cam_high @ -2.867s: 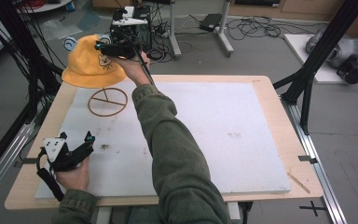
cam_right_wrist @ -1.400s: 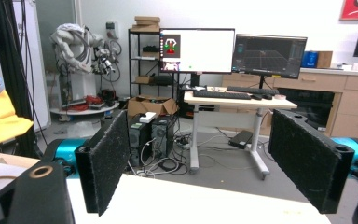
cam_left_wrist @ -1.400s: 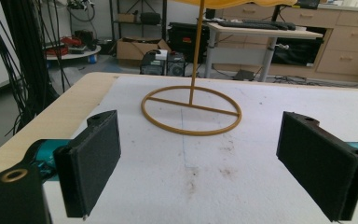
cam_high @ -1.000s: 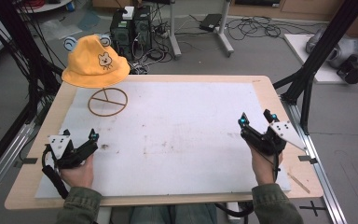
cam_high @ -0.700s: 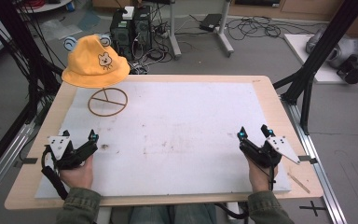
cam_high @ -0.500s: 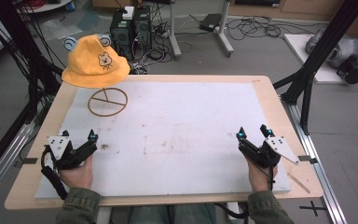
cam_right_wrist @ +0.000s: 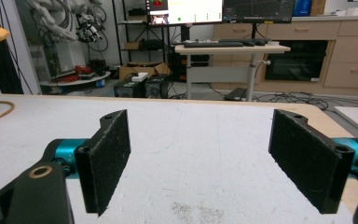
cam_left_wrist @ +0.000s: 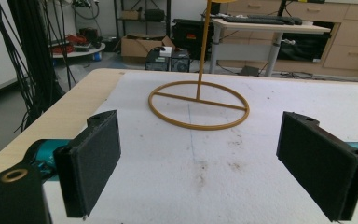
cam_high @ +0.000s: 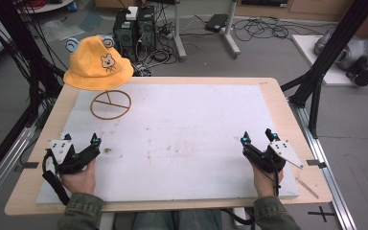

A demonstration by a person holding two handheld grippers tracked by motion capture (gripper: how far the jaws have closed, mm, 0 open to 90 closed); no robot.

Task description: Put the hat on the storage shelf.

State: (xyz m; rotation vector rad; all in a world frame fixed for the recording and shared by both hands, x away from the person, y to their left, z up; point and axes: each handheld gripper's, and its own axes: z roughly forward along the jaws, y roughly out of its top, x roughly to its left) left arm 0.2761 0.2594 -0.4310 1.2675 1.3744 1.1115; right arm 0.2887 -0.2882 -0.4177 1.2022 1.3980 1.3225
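**Desk:** At the upper left of the high view, what sits on the stand?

**Photographer:** A yellow bucket hat (cam_high: pixel 97 64) with a small bear face hangs on top of a thin brass-coloured hat stand (cam_high: pixel 110 103), whose ring base lies flat on the white mat (cam_high: pixel 182 139) covering the worktop (cam_high: pixel 278 103). Going by that, the hanging looks done.

**Desk:** And the tools?

**Photographer:** Both lie low at the bottom of the frame, well apart from the hat. The left tool (cam_high: pixel 94 144) rests at lower left in the person's left hand (cam_high: pixel 79 178); in its own view the jaws stand wide apart with nothing between them, the stand's ring ahead. The right tool (cam_high: pixel 257 137) sits at lower right in the right hand (cam_high: pixel 264 179), likewise released, only bare mat between its pads (cam_right_wrist: pixel 109 156).

**Desk:** Anything left to do?

**Photographer:** My reading is no. Both hands look parked near the front edge, which suggests a finish rather than a fresh reach.

**Desk:** Any containers?

**Photographer:** None on the worktop. A cardboard box (cam_left_wrist: pixel 142 46) stands on the floor beyond the table in the left gripper view; I cannot tell what is in it.
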